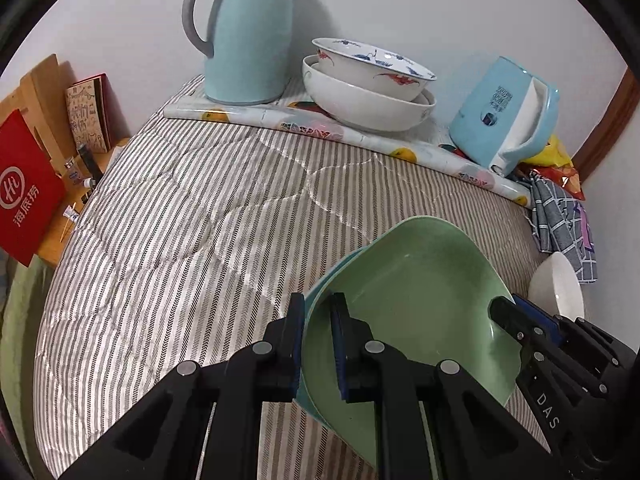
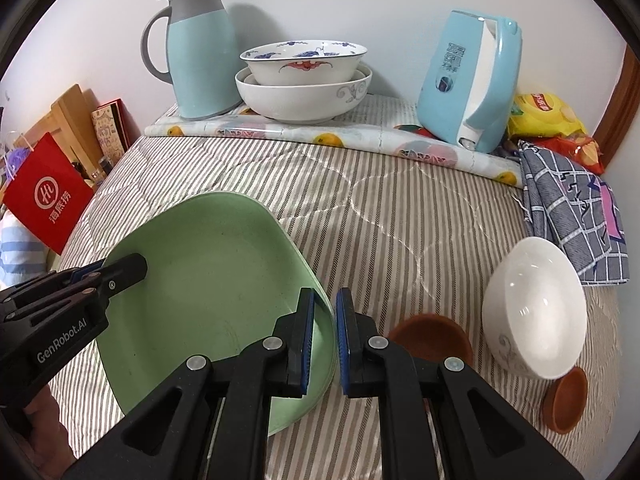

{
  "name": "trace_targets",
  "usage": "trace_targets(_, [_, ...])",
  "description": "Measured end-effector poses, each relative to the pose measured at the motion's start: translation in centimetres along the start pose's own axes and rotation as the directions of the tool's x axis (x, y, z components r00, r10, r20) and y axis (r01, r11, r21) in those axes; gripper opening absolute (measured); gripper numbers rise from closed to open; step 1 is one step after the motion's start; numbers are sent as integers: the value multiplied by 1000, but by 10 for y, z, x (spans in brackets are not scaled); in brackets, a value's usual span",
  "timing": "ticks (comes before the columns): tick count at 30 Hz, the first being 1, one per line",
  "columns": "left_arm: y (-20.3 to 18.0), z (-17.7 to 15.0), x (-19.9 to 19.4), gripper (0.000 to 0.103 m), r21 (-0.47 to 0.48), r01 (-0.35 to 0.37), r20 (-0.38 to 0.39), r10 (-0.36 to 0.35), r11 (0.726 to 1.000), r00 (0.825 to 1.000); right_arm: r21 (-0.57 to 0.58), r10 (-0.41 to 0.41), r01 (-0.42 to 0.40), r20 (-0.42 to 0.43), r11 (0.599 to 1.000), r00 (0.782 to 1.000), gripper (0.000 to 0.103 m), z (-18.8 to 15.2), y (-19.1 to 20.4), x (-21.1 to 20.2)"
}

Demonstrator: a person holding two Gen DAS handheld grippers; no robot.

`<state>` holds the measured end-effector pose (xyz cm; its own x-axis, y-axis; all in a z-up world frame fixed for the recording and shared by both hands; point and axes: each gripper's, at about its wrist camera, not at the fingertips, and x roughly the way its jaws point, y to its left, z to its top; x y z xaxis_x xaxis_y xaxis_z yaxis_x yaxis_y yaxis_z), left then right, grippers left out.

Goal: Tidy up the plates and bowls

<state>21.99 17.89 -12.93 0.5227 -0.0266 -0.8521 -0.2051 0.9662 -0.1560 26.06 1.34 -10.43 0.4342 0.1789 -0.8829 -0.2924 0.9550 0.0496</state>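
Observation:
A stack of green plates (image 1: pixel 420 304) (image 2: pixel 208 292) is held between my two grippers over the striped cloth. My left gripper (image 1: pixel 318 340) is shut on the stack's left rim; it shows in the right wrist view (image 2: pixel 120 272). My right gripper (image 2: pixel 325 340) is shut on the stack's right rim; it shows in the left wrist view (image 1: pixel 516 316). A white bowl (image 2: pixel 536 308) (image 1: pixel 558 284) lies tilted to the right on two brown saucers (image 2: pixel 432 338) (image 2: pixel 566 400). Two nested bowls (image 1: pixel 368 84) (image 2: pixel 304 76) stand at the back.
A light blue jug (image 1: pixel 248 36) (image 2: pixel 196 52) and a blue kettle (image 1: pixel 504 116) (image 2: pixel 472 80) flank the nested bowls on a fruit-print mat (image 2: pixel 360 136). A checked cloth (image 2: pixel 576 208) and snack bags (image 2: pixel 548 116) lie at the right. A red bag (image 1: pixel 24 188) stands left.

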Motion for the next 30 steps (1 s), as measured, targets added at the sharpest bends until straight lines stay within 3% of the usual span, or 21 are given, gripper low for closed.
trace_targets(7, [7, -2, 18, 13, -13, -5, -40, 4, 1000, 999, -25, 0, 0, -34, 1000, 999, 12, 0, 4, 19])
trace_targets(30, [8, -5, 30, 16, 24, -45, -50, 46, 999, 998, -83, -27, 23, -44, 996, 999, 12, -2, 13, 34])
